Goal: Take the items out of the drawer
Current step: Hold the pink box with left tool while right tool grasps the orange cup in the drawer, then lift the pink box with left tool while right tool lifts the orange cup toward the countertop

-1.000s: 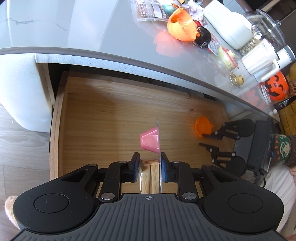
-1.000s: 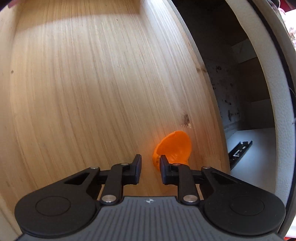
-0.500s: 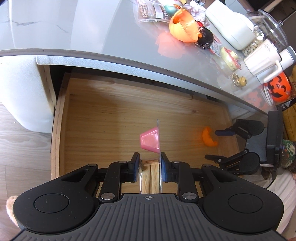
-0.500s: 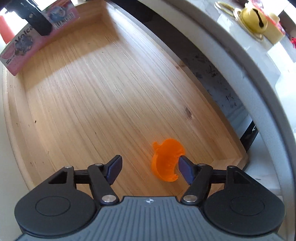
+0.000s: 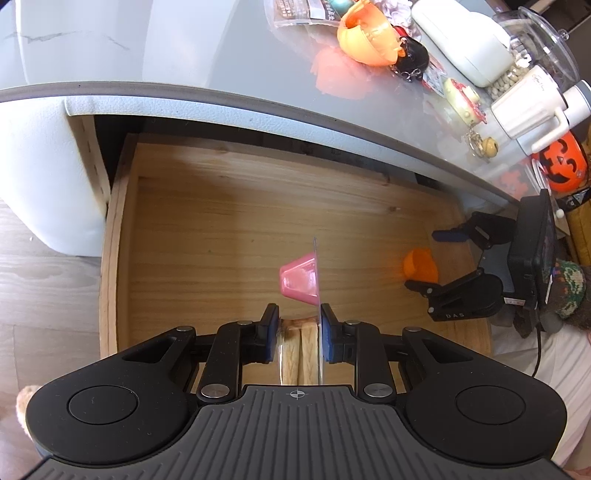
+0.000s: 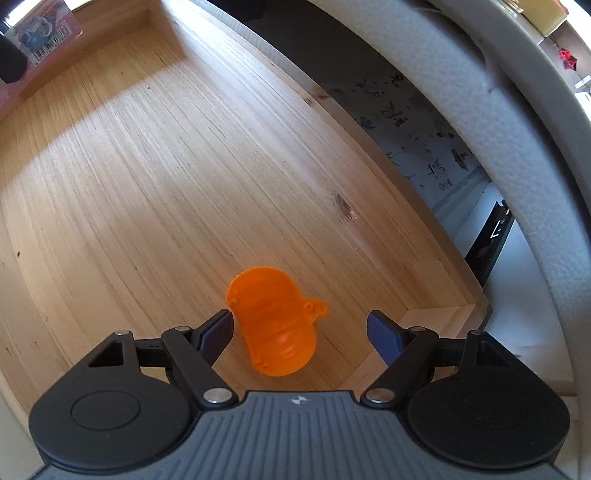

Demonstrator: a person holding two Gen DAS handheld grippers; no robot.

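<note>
The wooden drawer (image 5: 118, 236) stands pulled out under the grey table top. My left gripper (image 5: 298, 332) hovers above its front part, shut on a clear plastic pack with a pink cup (image 5: 299, 282) moulded in it. The pack's pink printed card (image 6: 44, 44) shows at the top left of the right wrist view. An orange plastic half-shell (image 6: 275, 321) lies on the drawer floor near the right front corner. My right gripper (image 6: 300, 326) points down over it, jaws opening. The shell sits between the fingers, and neither pad presses on it. The left wrist view shows that gripper (image 5: 423, 259) around the shell (image 5: 421, 264).
The table top carries an orange pumpkin shell (image 5: 369, 35), a white case (image 5: 461, 40), a white jug (image 5: 532, 107), a clear jar (image 5: 539, 44) and a pumpkin bucket (image 5: 561, 162). A knitted sleeve (image 5: 569, 288) is behind the right gripper. The drawer's right wall (image 6: 436, 314) is close.
My right gripper went from shut beside the orange shell to wide open, rolled, and lifted slightly. The shell now lies between its fingers. The left gripper and its pack stayed put.
</note>
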